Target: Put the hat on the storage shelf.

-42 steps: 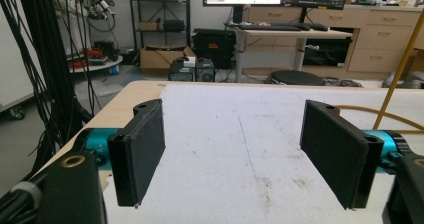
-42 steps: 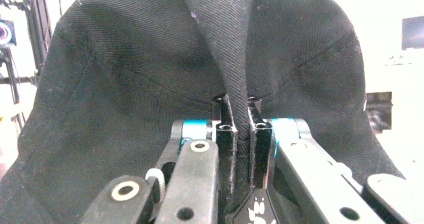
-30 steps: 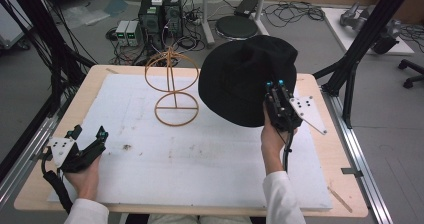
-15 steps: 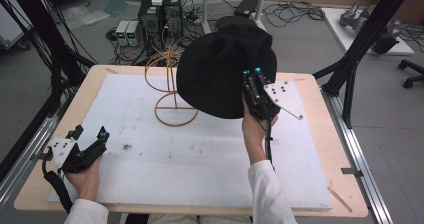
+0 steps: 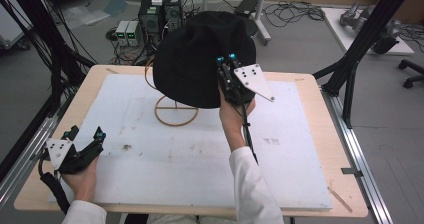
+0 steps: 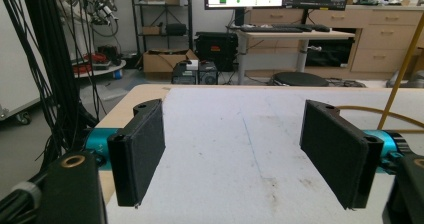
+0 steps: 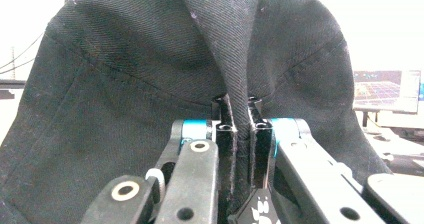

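Note:
A black fabric hat point(image 5: 200, 59) hangs in the air over the far middle of the table, covering the top of a golden wire stand point(image 5: 175, 115) whose round base ring rests on the white mat. My right gripper point(image 5: 226, 64) is shut on the hat's brim; in the right gripper view its jaws pinch a fold of the black cloth point(image 7: 240, 124). My left gripper point(image 5: 87, 136) rests at the table's near left corner, open, and in the left gripper view nothing lies between its two black pads point(image 6: 142, 149).
A white mat point(image 5: 280, 134) covers most of the wooden table point(image 5: 305, 81). Black frame posts point(image 5: 350, 69) stand at the right and left edges. Computers and cables sit on the floor beyond the far edge.
My right gripper has carried the hat to the left and a little upward, so that it now hangs over the wire stand. The left gripper has stayed where it was.

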### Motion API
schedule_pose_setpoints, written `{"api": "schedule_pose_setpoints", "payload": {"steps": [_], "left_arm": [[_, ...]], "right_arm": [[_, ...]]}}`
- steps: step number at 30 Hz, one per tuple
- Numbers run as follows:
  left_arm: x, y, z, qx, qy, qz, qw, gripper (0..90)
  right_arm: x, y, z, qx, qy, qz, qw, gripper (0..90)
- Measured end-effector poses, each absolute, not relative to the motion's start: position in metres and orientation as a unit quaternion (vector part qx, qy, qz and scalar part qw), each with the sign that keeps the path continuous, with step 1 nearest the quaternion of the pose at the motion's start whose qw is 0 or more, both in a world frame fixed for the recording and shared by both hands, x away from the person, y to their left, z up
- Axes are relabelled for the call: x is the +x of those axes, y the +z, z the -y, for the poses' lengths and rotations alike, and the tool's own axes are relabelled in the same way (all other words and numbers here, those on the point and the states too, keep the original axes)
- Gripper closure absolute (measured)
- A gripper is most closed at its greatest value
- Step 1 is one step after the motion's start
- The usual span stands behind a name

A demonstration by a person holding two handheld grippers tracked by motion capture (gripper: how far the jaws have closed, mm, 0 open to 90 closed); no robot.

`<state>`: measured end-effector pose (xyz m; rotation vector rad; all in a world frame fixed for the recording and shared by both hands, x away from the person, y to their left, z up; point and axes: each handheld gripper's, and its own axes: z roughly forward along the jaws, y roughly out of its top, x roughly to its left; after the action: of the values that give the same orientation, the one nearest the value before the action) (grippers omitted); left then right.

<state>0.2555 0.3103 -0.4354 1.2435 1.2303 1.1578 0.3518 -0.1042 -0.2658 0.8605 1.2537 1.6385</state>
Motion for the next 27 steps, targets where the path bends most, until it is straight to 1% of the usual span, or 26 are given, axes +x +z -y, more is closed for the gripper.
{"api": "schedule_pose_setpoints", "payload": {"steps": [8, 10, 14, 17, 20, 26, 27], "left_arm": [[0.256, -0.435, -0.309, 0.515, 0.481, -0.506, 0.498, 26.1], [0.256, -0.435, -0.308, 0.517, 0.484, -0.502, 0.496, 26.1], [0.256, -0.435, -0.307, 0.520, 0.485, -0.498, 0.497, 26.1], [0.255, -0.435, -0.307, 0.521, 0.483, -0.499, 0.497, 26.1], [0.254, -0.435, -0.309, 0.519, 0.485, -0.499, 0.496, 26.1], [0.252, -0.435, -0.309, 0.520, 0.491, -0.497, 0.492, 26.1], [0.252, -0.435, -0.309, 0.520, 0.491, -0.497, 0.492, 26.1]], "right_arm": [[0.365, -0.257, 0.075, 0.342, 0.664, -0.504, 0.434, 86.0], [0.371, -0.253, 0.058, 0.337, 0.663, -0.511, 0.431, 86.0], [0.377, -0.246, 0.037, 0.317, 0.649, -0.529, 0.445, 86.0], [0.381, -0.244, 0.029, 0.316, 0.649, -0.533, 0.440, 86.0], [0.382, -0.247, 0.025, 0.321, 0.649, -0.541, 0.428, 86.0], [0.389, -0.277, 0.013, 0.341, 0.631, -0.567, 0.403, 85.9], [0.389, -0.277, 0.013, 0.341, 0.631, -0.567, 0.403, 85.9]]}}
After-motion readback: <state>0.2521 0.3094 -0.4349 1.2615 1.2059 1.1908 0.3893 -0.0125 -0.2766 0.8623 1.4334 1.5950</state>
